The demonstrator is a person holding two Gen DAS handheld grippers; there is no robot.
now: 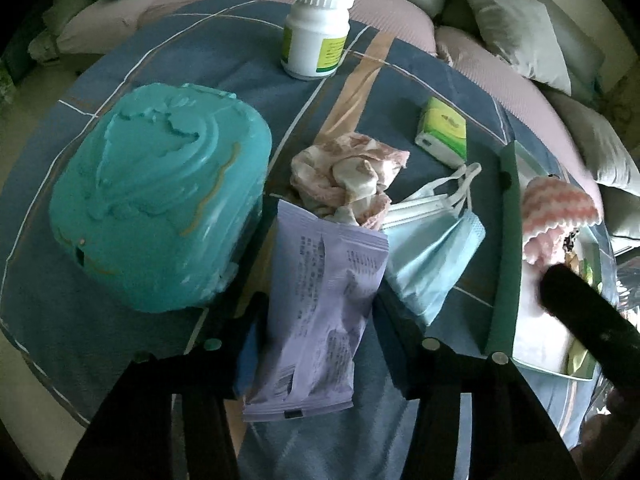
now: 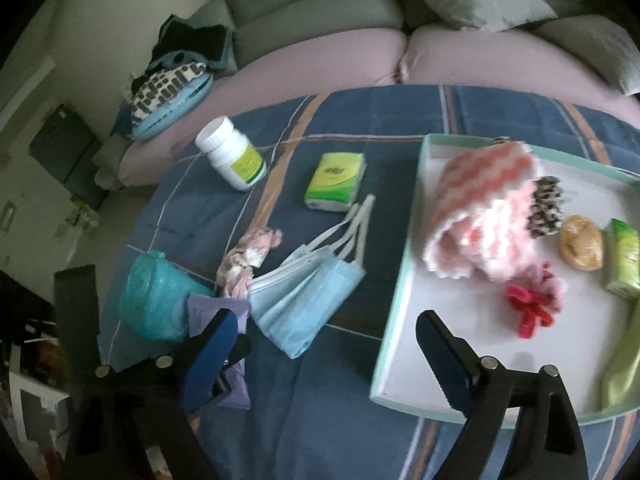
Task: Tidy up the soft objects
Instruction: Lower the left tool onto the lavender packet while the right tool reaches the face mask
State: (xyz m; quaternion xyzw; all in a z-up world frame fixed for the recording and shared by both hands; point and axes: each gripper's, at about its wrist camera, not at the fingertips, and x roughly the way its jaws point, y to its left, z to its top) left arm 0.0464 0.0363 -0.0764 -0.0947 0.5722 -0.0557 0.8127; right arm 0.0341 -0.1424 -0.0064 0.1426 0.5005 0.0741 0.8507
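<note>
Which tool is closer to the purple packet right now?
Left. The left tool straddles the purple packet; the right tool hangs open beside it, by the tray.

- Home living room, by the look of it.
- Grey sofa (image 2: 320,4) with pink seat cushions (image 2: 500,56) and loose grey throw pillows (image 1: 516,28) right behind the work surface.
- Low table under a blue plaid cloth (image 2: 360,400), household bits on it: pill bottle (image 1: 318,30), tissue pack (image 2: 335,182), face masks (image 2: 308,304).
- Blue stuffed cushion (image 2: 172,108) on the sofa end.
</note>
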